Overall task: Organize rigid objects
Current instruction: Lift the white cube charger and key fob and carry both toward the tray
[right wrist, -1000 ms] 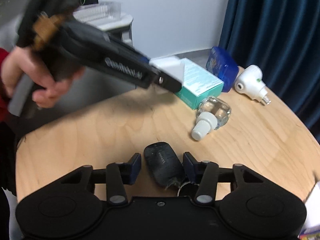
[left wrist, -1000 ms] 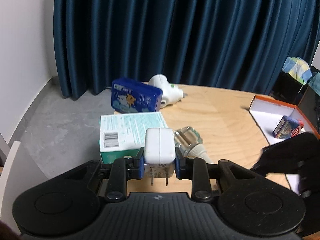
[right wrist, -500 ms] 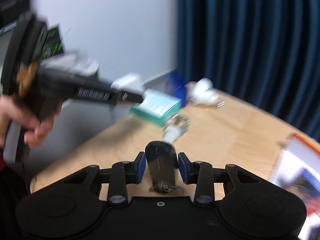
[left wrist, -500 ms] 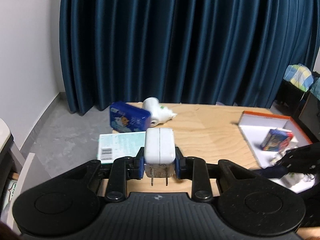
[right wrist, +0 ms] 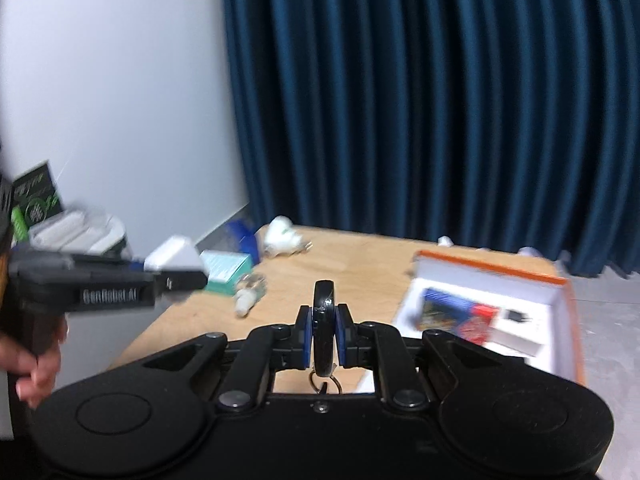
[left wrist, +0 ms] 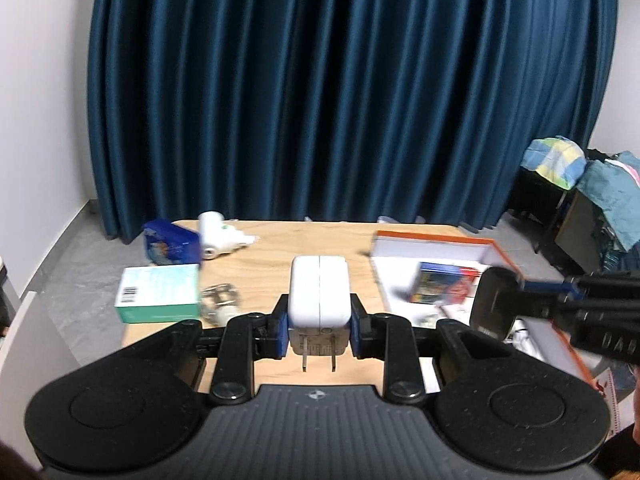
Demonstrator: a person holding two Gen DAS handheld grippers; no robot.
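White charger (left wrist: 320,290) clamped in left gripper (left wrist: 319,330), black key fob (right wrist: 324,328) in right gripper (right wrist: 323,334), above cluttered table (left wrist: 280,248).

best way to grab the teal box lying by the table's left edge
Grip the teal box across its two long side faces, coming down from above. It lies flat on the table with its broad top face up, so the narrow sides are the parallel surfaces a two-finger gripper could likely span. The clear bottle sits close to its right end, so stay toward the barcode end.
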